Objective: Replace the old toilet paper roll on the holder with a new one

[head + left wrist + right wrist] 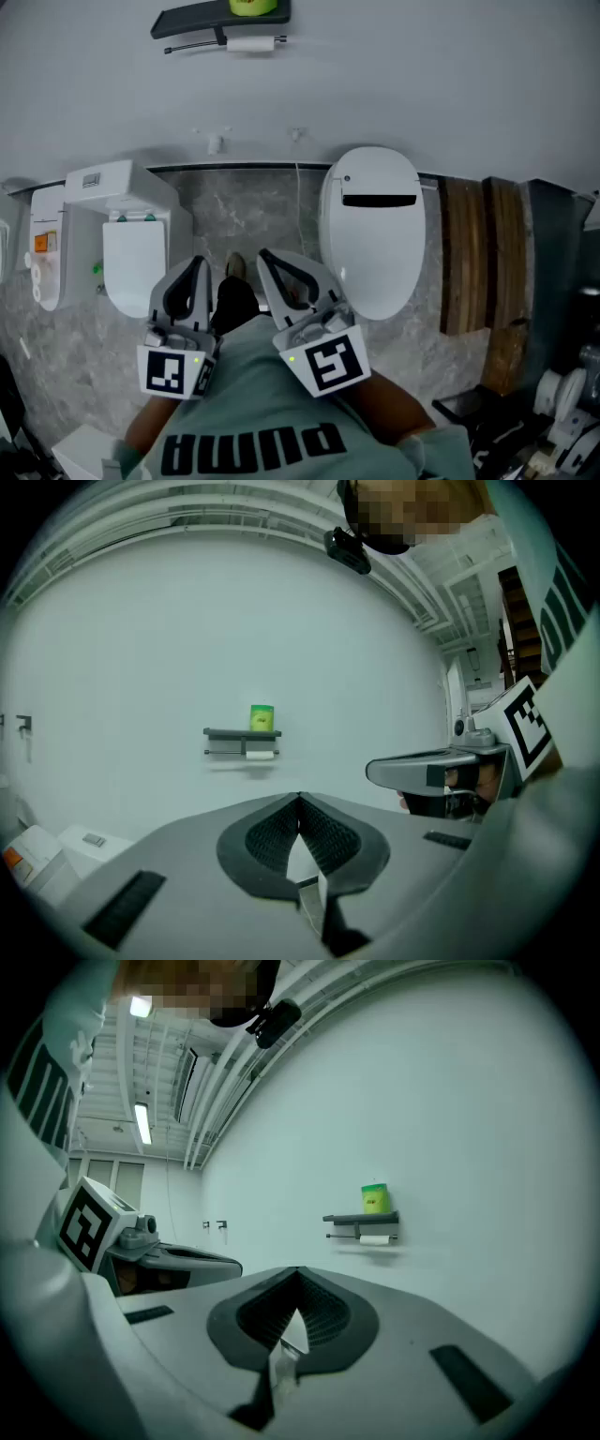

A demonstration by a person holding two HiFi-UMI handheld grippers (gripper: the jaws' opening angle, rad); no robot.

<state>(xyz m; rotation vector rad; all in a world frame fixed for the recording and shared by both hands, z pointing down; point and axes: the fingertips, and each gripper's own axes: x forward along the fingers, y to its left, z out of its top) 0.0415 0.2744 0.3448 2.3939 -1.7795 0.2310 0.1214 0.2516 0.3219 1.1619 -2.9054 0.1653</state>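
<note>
On the dark wall holder [202, 21], slim white toilet paper roll [250, 44]

The person is holding both grippers out in front of the chest, side by side and close together. The left gripper [197, 267] is pointing slightly downward, with its jaws pressing together and nothing between them. The right gripper [267, 258] is sitting just beside it (roughly level), its jaws also meeting tip to tip and gripping nothing. The right forearm [380, 412] is showing bare behind its gripper.
</note>
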